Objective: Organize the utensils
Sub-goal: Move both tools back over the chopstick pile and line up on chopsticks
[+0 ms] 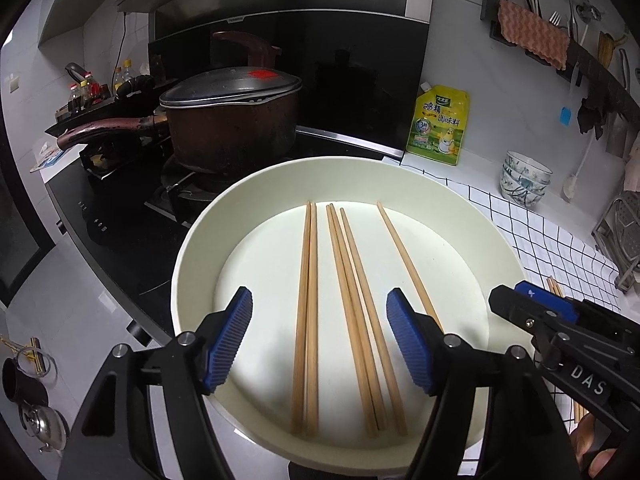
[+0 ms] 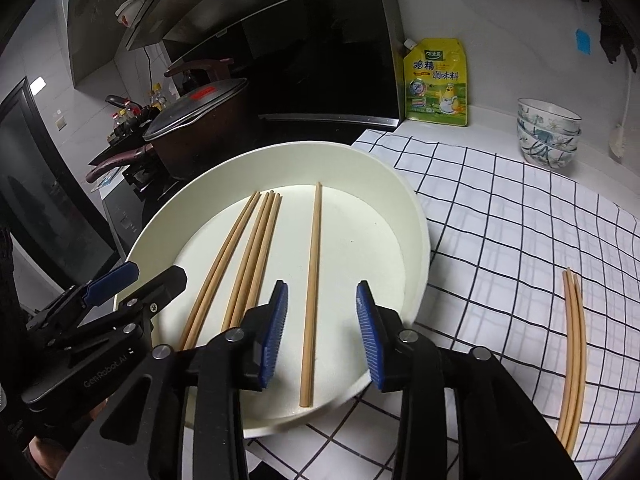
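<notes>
Your right gripper [image 2: 322,334] stands apart and empty, one chopstick [image 2: 311,300] lying loose between its pads in the white tray [image 2: 416,216]. The left gripper [image 1: 320,344] gapes wider over five chopsticks [image 1: 344,320] — also free. Beyond your right, more loose chopsticks [image 2: 573,360] wait on the checked cloth [image 2: 500,220] — reach there next, closing squarely mid-shaft.

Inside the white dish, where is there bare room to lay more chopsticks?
The white dish is bare between the lone chopstick and its right wall, and in a narrower strip between that chopstick and the chopstick cluster. The left half is crowded. Outside, the checked cloth is bare up to the chopsticks on the cloth.
</notes>
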Tool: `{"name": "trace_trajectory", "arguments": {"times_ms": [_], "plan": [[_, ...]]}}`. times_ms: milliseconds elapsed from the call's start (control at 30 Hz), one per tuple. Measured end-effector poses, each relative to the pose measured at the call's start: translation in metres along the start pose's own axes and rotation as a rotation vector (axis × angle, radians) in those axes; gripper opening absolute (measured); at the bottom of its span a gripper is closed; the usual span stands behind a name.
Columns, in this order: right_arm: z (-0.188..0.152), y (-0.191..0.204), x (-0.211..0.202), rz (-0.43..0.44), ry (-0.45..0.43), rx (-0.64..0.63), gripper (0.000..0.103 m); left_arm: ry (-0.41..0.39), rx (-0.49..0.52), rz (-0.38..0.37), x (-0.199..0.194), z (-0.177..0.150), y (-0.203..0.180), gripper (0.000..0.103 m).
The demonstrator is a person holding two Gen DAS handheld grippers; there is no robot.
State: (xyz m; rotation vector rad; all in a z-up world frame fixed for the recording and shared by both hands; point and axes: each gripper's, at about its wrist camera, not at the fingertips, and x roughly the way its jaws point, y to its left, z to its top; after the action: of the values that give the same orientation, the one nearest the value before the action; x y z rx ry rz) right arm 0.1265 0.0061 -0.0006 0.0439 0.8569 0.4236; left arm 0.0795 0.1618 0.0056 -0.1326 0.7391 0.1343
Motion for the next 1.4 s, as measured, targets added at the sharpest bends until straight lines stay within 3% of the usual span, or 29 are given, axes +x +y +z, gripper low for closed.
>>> {"name": "trace_trajectory", "arguments": {"times_ms": [167, 367, 900, 1400], "plan": [[-0.004, -0.003, -0.015, -0.006, -0.024, 0.005, 0.042, -0.014, -0.002, -0.003, -0.01, -0.003, -0.002, 0.08], [-0.011, -0.009, -0.033, -0.021, -0.048, 0.011, 0.046, -0.014, 0.005, -0.01, -0.019, -0.006, -0.008, 0.083], [-0.035, -0.045, -0.078, -0.066, -0.102, 0.069, 0.052, -0.019, 0.057, -0.054, -0.04, -0.017, -0.046, 0.086], [-0.061, -0.099, -0.11, -0.132, -0.119, 0.143, 0.053, -0.022, 0.132, -0.151, -0.054, -0.028, -0.112, 0.086]]}}
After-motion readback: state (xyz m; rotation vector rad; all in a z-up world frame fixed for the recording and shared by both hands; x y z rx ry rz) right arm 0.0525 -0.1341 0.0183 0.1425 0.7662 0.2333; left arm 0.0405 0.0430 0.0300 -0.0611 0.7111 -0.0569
